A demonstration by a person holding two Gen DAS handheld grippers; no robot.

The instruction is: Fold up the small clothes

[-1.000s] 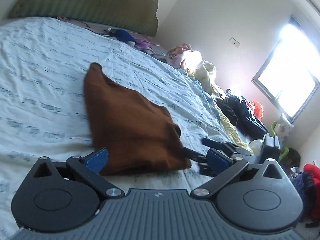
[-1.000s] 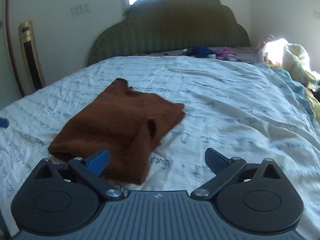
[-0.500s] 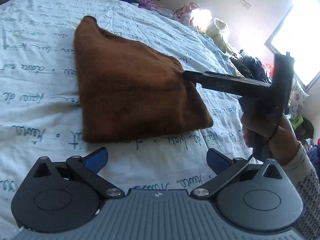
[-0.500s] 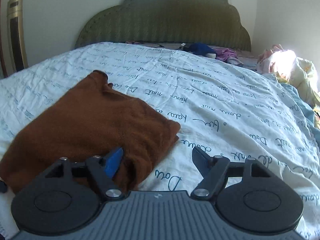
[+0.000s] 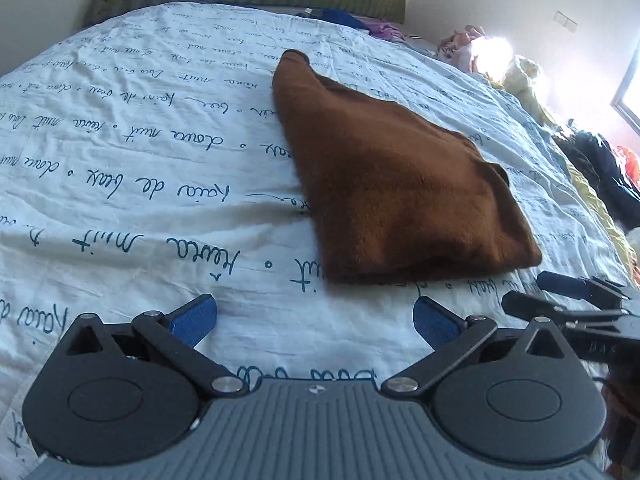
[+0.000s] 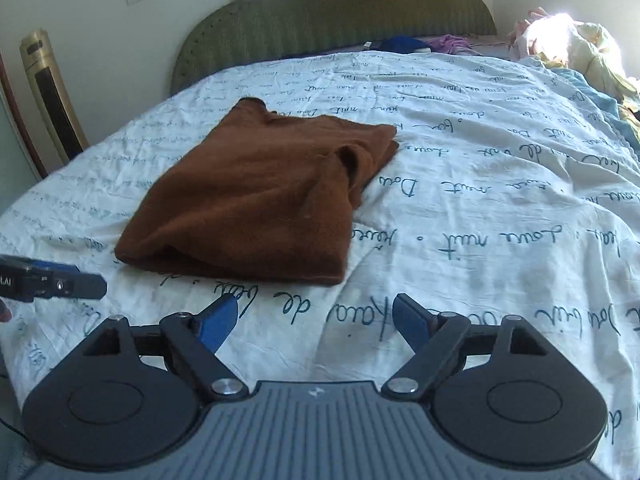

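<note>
**Brown garment folded on the bedspread, both grippers empty**

Brown garment [image 5: 400, 184] lies just ahead of the two grippers, touched by neither. The left gripper [image 5: 314, 322] has its blue pads spread wide over bare sheet, nothing between them. The right gripper [image 6: 316, 322] is likewise released; its jaws have just been opening, with only printed fabric showing between the fingers. In the left wrist view the right gripper's dark fingers reach in from the right edge, near the garment's closest corner but apart from it. In the right wrist view the left gripper's tip enters from the left edge, just short of the near folded corner.

The garment rests flat, folded into a rough wedge, on a white bedspread [image 6: 500, 220] printed with blue handwriting. Beyond it stands a green headboard [image 6: 340, 12], and loose clothes [image 6: 576, 48] are heaped along the right side of the bed.
</note>
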